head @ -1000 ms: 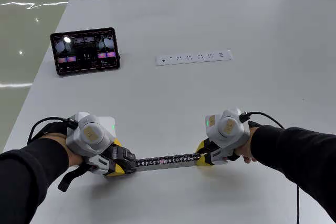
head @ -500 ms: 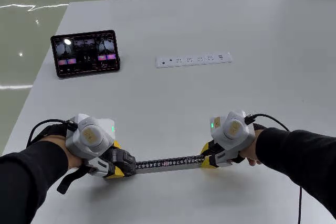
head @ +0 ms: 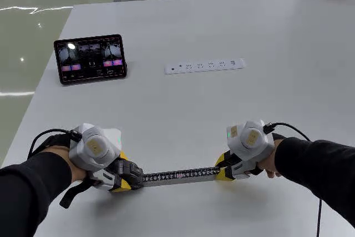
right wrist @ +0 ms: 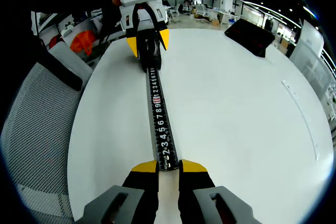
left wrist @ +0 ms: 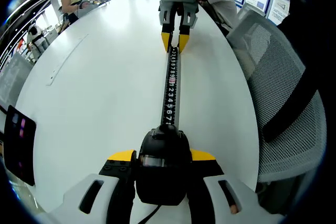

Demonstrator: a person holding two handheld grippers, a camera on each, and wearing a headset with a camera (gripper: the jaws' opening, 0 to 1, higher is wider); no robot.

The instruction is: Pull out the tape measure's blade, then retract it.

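My left gripper (head: 126, 177) is shut on the black tape measure case (left wrist: 161, 163) near the table's front edge. The black blade (head: 178, 176) with white numerals runs out of the case to the right, low over the white table. My right gripper (head: 223, 170) is shut on the blade's free end. In the right gripper view the blade (right wrist: 159, 119) leads from my yellow fingertips (right wrist: 145, 167) straight to the case (right wrist: 150, 51) held by the left gripper (right wrist: 148, 39). In the left gripper view the blade (left wrist: 170, 88) stretches away to the right gripper (left wrist: 175, 39).
A tablet (head: 90, 58) with a lit screen stands at the far left of the white table (head: 222, 104). A white power strip (head: 204, 65) lies beyond the middle. A mesh office chair (left wrist: 283, 103) is at the table's near side. Cables trail from both grippers.
My right gripper has moved further right, drawing more blade out of the case. The left gripper holds about the same place.
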